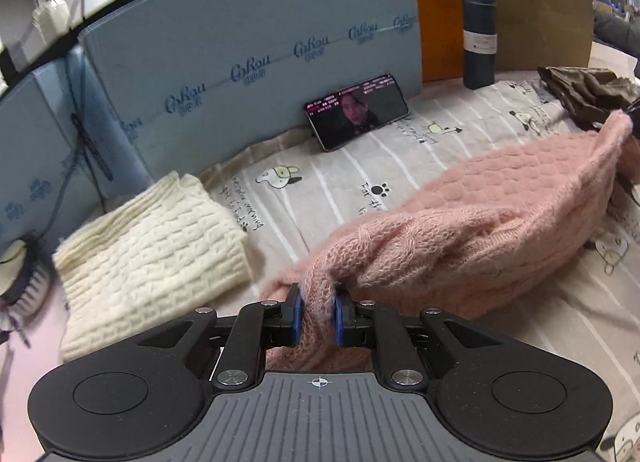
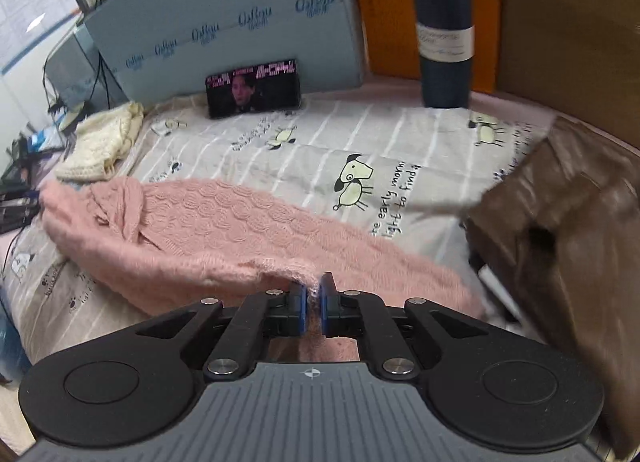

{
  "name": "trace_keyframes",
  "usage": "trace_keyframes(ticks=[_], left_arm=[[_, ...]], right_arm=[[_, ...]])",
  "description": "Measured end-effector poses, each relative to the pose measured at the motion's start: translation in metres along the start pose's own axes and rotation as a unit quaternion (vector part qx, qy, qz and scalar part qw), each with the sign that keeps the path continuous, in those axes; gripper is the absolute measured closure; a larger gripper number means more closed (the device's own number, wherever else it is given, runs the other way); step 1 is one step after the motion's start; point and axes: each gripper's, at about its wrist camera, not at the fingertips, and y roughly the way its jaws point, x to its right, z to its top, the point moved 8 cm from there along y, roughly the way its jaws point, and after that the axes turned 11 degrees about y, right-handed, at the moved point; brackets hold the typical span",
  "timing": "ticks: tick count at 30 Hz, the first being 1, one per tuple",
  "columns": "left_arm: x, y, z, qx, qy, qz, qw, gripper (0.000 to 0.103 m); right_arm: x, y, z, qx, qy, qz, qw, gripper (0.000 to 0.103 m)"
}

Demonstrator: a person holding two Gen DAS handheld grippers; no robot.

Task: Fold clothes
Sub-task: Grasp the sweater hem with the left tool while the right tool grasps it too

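Note:
A pink knitted sweater [image 1: 480,221] lies stretched across a printed grey sheet [image 1: 340,181]. My left gripper [image 1: 319,302] is shut on a bunched end of it, with knit pinched between the blue pads. In the right wrist view the same pink sweater [image 2: 240,221] runs from the left to my right gripper [image 2: 314,294], which is shut on its near edge. A folded cream knit [image 1: 152,246] lies to the left, also in the right wrist view [image 2: 100,141].
A phone [image 1: 356,109] playing video leans on a blue foam board [image 1: 260,41] at the back. A dark bottle [image 1: 479,33] stands at the back right. A brown garment [image 2: 560,229] lies at the right. Cables and clutter [image 2: 20,181] sit off the left edge.

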Motion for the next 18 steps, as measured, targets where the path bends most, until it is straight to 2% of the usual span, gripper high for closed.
trace_keyframes(ticks=[7,9,10,11,13,15,16,18], left_arm=[[-0.010,0.032,0.000,-0.047,0.009,-0.025,0.9986,0.088],[-0.011,0.038,-0.004,-0.059,0.012,-0.026,0.9978,0.085],[-0.011,0.041,-0.005,-0.063,0.013,-0.027,0.9976,0.084],[-0.011,0.042,-0.005,-0.064,0.014,-0.027,0.9975,0.083],[-0.010,0.043,-0.002,-0.061,0.017,-0.026,0.9976,0.082],[-0.007,0.040,0.007,-0.045,0.023,-0.028,0.9983,0.070],[-0.003,0.036,0.014,-0.026,0.025,-0.032,0.9988,0.066],[0.006,0.028,0.029,0.011,0.030,-0.039,0.9987,0.042]], right_arm=[[0.020,0.032,0.018,-0.082,-0.005,0.017,0.996,0.096],[0.028,0.038,0.021,-0.091,0.004,0.019,0.996,0.094],[0.031,0.040,0.022,-0.096,0.007,0.020,0.995,0.089],[0.034,0.042,0.023,-0.097,0.008,0.018,0.995,0.079],[0.039,0.043,0.023,-0.098,0.013,0.014,0.995,0.071],[0.045,0.040,0.021,-0.096,0.035,0.020,0.995,0.068],[0.048,0.037,0.019,-0.094,0.049,0.026,0.994,0.063],[0.053,0.028,0.013,-0.082,0.081,0.037,0.993,0.052]])
